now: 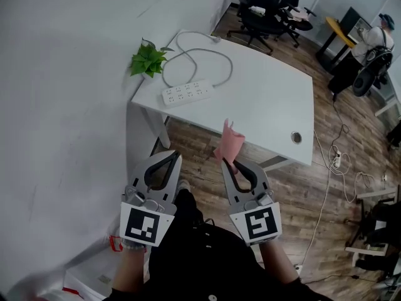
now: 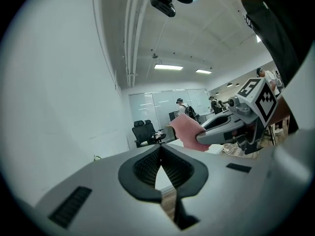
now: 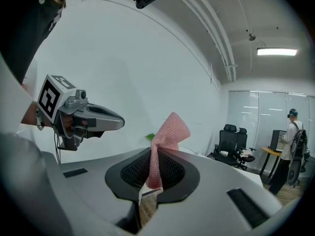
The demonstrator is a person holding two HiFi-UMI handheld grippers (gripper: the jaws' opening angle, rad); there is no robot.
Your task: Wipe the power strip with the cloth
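A white power strip [image 1: 187,93] lies on the white table [image 1: 269,111] near its left end, its grey cord looping behind it. My right gripper [image 1: 229,162] is shut on a pink cloth [image 1: 228,143], which sticks up past the jaw tips [image 3: 170,132]; it hangs off the table's near edge, short of the strip. My left gripper [image 1: 173,156] is shut with nothing between its jaws [image 2: 160,151], held beside the right one over the floor. From the left gripper view the right gripper [image 2: 231,124] and the pink cloth [image 2: 187,131] show at the right.
A small green plant [image 1: 148,59] stands at the table's left corner by the wall. A cable hole [image 1: 296,137] sits near the table's right front. Office chairs [image 1: 269,8] and a person [image 1: 374,39] are beyond the table; cables lie on the wooden floor [image 1: 341,162].
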